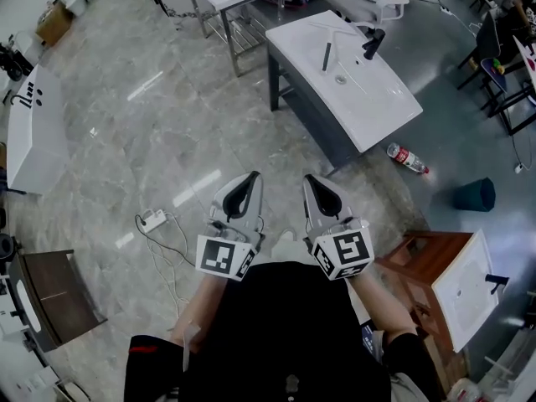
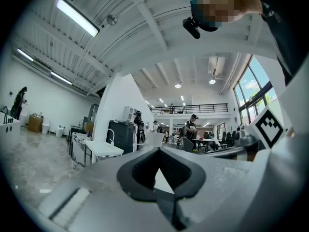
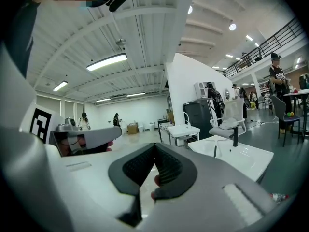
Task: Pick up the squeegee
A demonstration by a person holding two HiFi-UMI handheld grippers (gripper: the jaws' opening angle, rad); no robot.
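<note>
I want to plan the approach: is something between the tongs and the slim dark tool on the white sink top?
Nothing visible blocks it. Only floor lies between the left tongs, the right tongs and the sink top. The dark tool, likely the squeegee, sits on it near the black faucet.

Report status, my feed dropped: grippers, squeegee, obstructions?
Left gripper shut, empty; right gripper shut, empty. Squeegee untouched on white sink top ahead. Bottle on floor beside it.
</note>
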